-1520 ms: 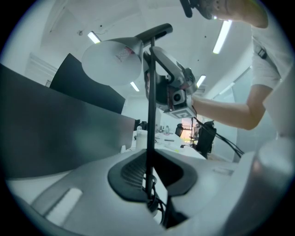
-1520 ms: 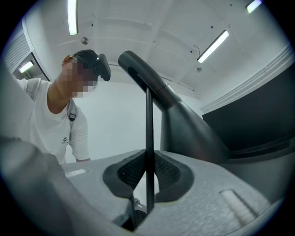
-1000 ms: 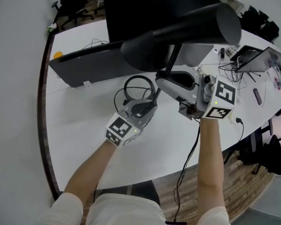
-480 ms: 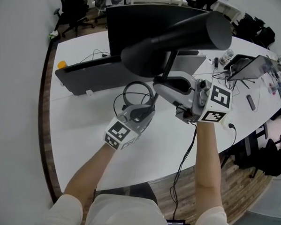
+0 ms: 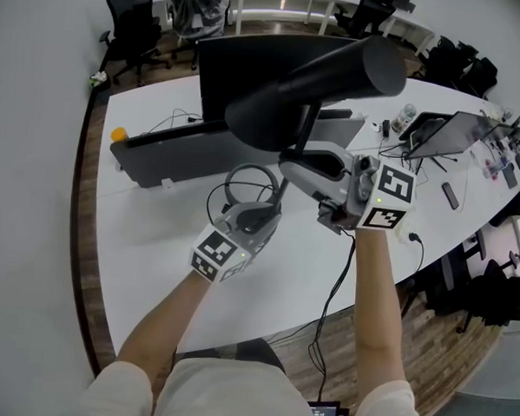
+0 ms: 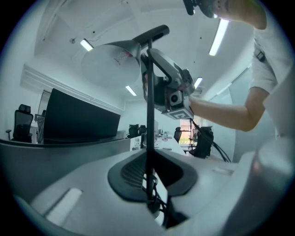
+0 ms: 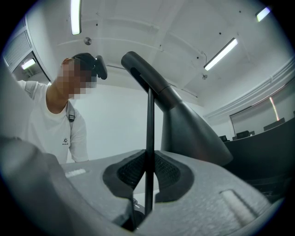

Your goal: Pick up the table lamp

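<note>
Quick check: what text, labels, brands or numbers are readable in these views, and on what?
Nothing reads clearly.
Left marker cube, right marker cube: square patterns only, no letters.
Shirt logo: print beneath it too small to read.
Small screen near the floor: blurred, unreadable.

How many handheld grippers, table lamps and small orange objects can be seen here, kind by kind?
Grey two-jaw grippers: 2, the left gripper and the right gripper, both clamped on the lamp's thin stem
Black table lamp with a cone shade: 1
Small orange object on the white table: 1
Total: 4
</note>
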Tool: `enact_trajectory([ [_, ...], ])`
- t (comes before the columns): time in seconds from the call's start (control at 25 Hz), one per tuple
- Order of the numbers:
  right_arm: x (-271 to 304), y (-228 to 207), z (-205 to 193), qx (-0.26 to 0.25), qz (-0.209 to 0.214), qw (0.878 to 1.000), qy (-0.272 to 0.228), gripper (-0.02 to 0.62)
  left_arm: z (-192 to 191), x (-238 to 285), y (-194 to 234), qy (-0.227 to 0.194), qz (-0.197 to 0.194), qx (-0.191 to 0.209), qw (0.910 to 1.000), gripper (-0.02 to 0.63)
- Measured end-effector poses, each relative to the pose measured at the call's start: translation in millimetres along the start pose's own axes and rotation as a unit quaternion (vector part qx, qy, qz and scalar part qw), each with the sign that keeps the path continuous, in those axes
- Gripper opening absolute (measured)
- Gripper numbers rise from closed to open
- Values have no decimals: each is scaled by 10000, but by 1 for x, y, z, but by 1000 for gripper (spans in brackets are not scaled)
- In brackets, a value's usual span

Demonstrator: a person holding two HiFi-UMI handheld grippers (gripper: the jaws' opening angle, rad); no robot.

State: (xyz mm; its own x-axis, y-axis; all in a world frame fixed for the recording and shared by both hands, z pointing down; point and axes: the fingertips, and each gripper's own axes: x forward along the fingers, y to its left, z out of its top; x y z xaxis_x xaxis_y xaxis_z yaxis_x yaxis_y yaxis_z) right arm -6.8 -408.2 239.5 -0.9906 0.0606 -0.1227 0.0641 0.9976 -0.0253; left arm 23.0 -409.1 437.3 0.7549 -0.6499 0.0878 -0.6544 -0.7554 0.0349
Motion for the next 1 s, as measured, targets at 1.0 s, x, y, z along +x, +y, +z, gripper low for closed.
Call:
enact_trajectory([
  [1.0,11,38,48,-91,-19,9998,151,46,48,-27,-25,-2,-46,133,9999,41],
])
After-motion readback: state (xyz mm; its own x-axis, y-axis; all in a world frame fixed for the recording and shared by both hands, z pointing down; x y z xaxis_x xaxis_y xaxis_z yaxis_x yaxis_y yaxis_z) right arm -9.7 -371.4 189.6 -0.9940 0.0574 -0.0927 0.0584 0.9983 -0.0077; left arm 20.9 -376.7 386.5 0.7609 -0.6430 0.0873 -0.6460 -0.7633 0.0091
